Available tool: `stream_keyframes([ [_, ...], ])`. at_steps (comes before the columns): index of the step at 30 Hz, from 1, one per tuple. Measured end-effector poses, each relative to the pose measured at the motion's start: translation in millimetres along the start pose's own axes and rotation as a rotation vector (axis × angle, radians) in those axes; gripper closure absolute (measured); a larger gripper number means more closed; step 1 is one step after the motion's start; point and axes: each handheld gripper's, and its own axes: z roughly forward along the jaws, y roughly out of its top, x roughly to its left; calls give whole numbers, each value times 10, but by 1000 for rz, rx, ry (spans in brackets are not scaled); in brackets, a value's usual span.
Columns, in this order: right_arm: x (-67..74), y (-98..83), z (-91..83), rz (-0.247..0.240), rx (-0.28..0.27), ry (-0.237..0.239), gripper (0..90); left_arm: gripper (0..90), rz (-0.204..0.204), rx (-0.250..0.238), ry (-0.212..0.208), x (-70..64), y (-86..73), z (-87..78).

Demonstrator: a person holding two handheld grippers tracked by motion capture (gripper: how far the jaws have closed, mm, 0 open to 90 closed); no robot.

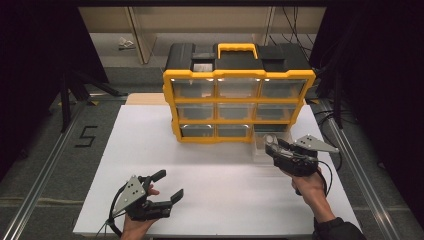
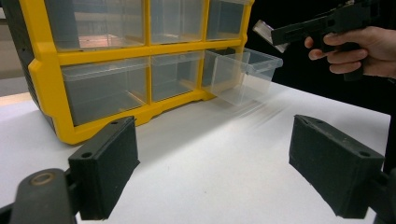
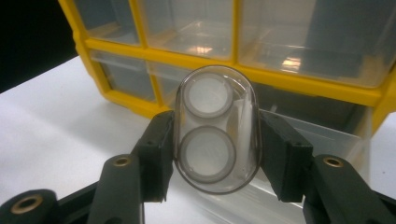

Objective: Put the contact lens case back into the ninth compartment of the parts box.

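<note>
Case (image 3: 216, 128), small clear oval plastic with two round white-lidded wells inside, looks like a contact lens case. It's pinched between the pads of the right gripper (image 3: 215, 154), held just above the pulled-out drawer (image 1: 263, 145) at the organizer's bottom right. In the left gripper view the case (image 2: 267, 32) shows tilted at that gripper's tip, over the drawer (image 2: 243, 74).

Handling guess: very light, stiff, smooth shell, so likely slippery. The pads sit on its two long flat sides, about mid-height, which seems the best hold; squeezing hard could crack or pop it. A drop into the drawer should do no harm.

Left gripper (image 1: 165, 185) rests low on the white table (image 1: 225, 200), jaws spread wide, nothing between them; same in its own view (image 2: 215, 172).

Counts: one case, two round wells in it. One yellow organizer (image 1: 239, 105) with a black top and yellow handle, nine clear drawers in three rows of three, eight pushed in, one pulled out. Open drawer looks empty. Two grippers, two hands.
</note>
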Motion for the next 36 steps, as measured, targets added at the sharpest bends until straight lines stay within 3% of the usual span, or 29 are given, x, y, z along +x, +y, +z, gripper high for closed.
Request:
stream_keyframes([
  [19,-259,37,56,45,-11,-51,495,153,-1,1,1,5,-3,7],
  [36,-304,26,138,53,5,-67,495,152,-3,0,-1,2,-4,4],
])
